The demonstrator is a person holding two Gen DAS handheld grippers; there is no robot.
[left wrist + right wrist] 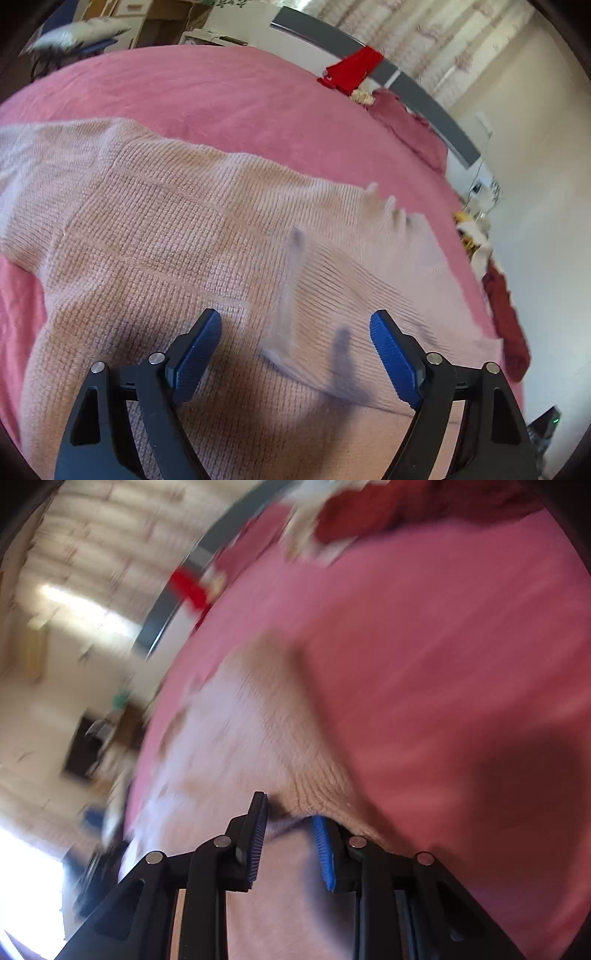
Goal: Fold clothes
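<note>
On the pink bedspread (240, 96) a pale knitted sweater (155, 229) lay spread, filling the left-wrist view from nine o'clock to four o'clock. We judged folding only begun: one panel appeared turned over near centre, while most of the garment still lay flat. Our left gripper (295, 321) stood with jaws wide apart, holding nothing. Our right gripper (290, 818) had its jaws part-way apart with knit between them; whether the pads pressed it we could not tell. Heavy motion blur obscured the right view, and the sweater's edges were cut off at six o'clock.
</note>
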